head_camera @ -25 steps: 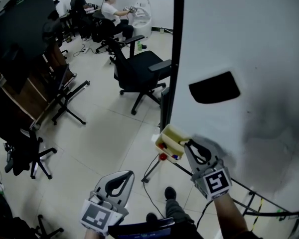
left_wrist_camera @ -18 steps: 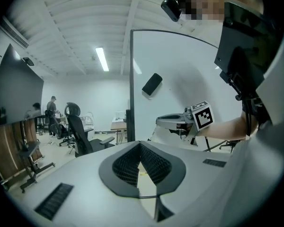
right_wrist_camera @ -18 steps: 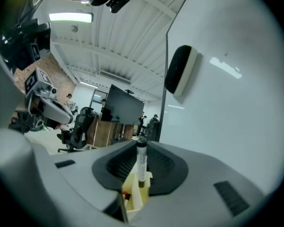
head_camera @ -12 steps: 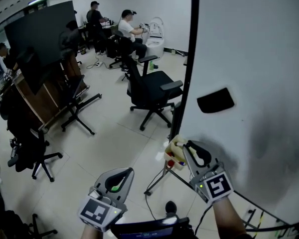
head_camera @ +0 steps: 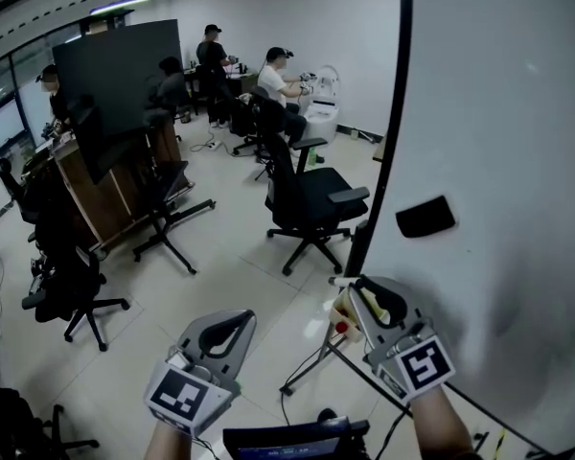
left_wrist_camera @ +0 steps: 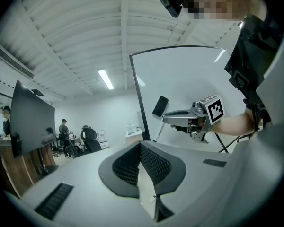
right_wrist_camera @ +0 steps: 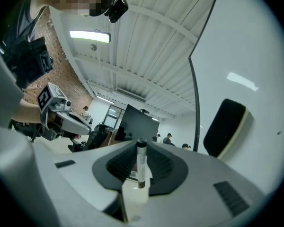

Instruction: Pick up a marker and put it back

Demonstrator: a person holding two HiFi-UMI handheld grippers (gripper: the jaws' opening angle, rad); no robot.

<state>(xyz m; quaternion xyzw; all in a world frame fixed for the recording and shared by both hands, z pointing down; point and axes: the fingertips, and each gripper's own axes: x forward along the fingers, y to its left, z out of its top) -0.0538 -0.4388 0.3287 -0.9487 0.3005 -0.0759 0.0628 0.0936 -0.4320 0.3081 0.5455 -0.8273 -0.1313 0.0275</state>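
My right gripper (head_camera: 362, 287) is shut on a white marker (right_wrist_camera: 141, 165) with a dark cap, which stands upright between the pads (right_wrist_camera: 156, 167). It hovers close to the whiteboard (head_camera: 498, 142), just over a pale marker tray (head_camera: 342, 316) holding red and blue markers. A black eraser (head_camera: 425, 217) sticks to the board above and to the right; it also shows in the right gripper view as the eraser (right_wrist_camera: 225, 126). My left gripper (head_camera: 234, 320) hangs lower left, away from the board, shut with nothing in it (left_wrist_camera: 140, 149). From there the right gripper (left_wrist_camera: 169, 118) shows beside the board.
A black office chair (head_camera: 311, 199) stands just left of the whiteboard's black edge (head_camera: 393, 113). More chairs (head_camera: 72, 286), a dark screen (head_camera: 115, 65) and seated people (head_camera: 278, 75) fill the room's left and back. The board's stand legs and a cable (head_camera: 311, 367) cross the floor below.
Both grippers have risen beside the whiteboard, and the head view has tilted up to show more of the room. The right gripper keeps hold of the marker; the tray now sits under its tips.
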